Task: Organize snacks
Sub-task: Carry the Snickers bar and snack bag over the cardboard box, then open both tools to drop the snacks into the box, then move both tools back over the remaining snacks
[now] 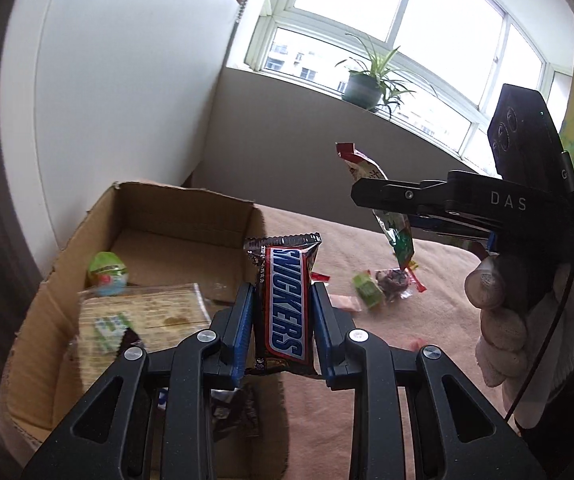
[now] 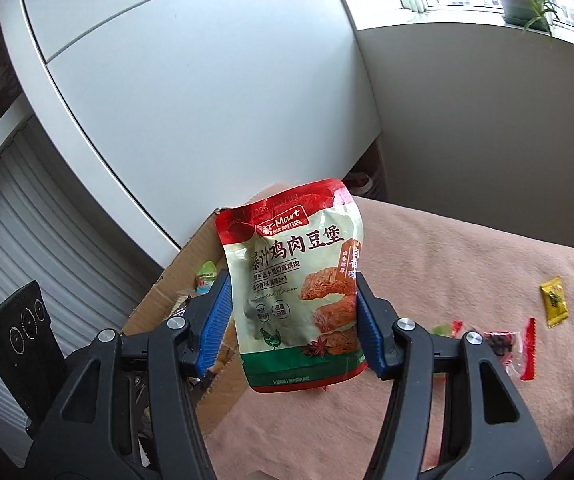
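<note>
Left gripper (image 1: 283,312): clamps brown Snickers bar (image 1: 285,300) above open cardboard box (image 1: 183,208).
Right gripper (image 2: 293,320): pinches red-green foil pouch (image 2: 297,284) beside box.
Risk: glossy wrappers slipping free.

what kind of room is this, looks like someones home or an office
Most likely a home, perhaps a bedroom: a pinkish-brown blanket-like cloth covers the work surface, a green potted spider plant stands on the windowsill, and a white wardrobe-like cabinet rises behind the open brown cardboard box of snacks.
</note>
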